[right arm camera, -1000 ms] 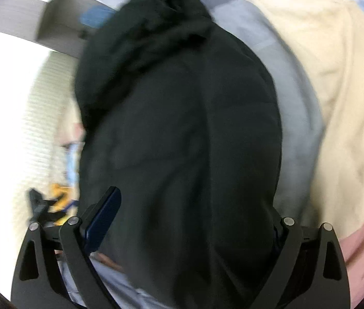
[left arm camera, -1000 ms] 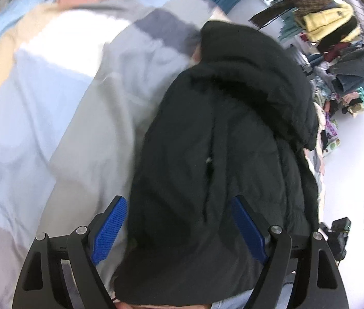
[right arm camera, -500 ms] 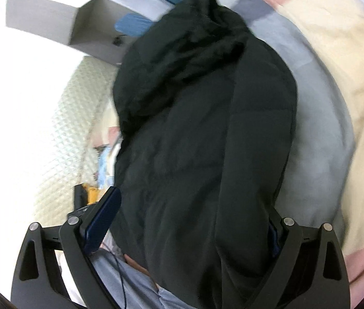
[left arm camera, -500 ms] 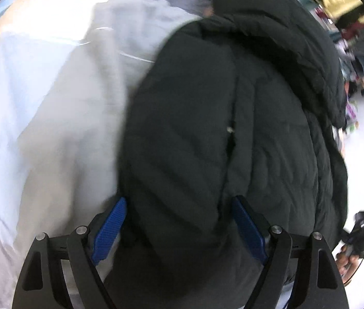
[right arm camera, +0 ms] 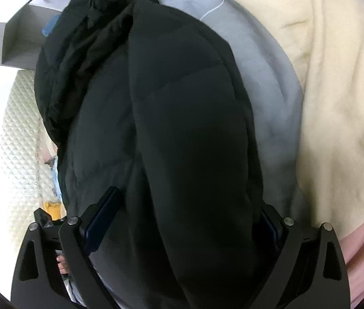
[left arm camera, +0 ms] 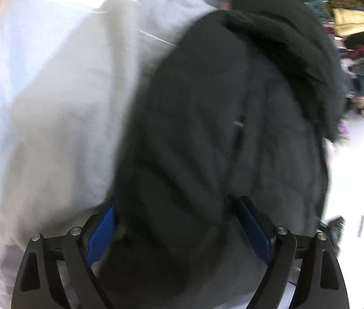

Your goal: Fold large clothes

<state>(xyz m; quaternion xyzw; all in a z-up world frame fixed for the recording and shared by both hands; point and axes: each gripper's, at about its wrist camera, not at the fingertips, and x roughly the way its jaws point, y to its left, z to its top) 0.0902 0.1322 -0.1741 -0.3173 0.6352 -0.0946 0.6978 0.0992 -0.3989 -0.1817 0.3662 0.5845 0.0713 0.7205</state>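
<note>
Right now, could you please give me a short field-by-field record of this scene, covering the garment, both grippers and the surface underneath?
garment: black puffer jacket, hooded, lying bunched lengthwise
hood: at the far end, away from both cameras
left gripper: jaws wide apart, the jacket's near end bulging between them
right gripper: jaws wide apart, jacket filling the gap
grip: neither clamps the fabric tightly, as far as can be seen
surface: colour-block bedspread in cream, grey, pink
background: pile of clothes beyond the bed
image quality: left wrist view is motion-blurred
</note>
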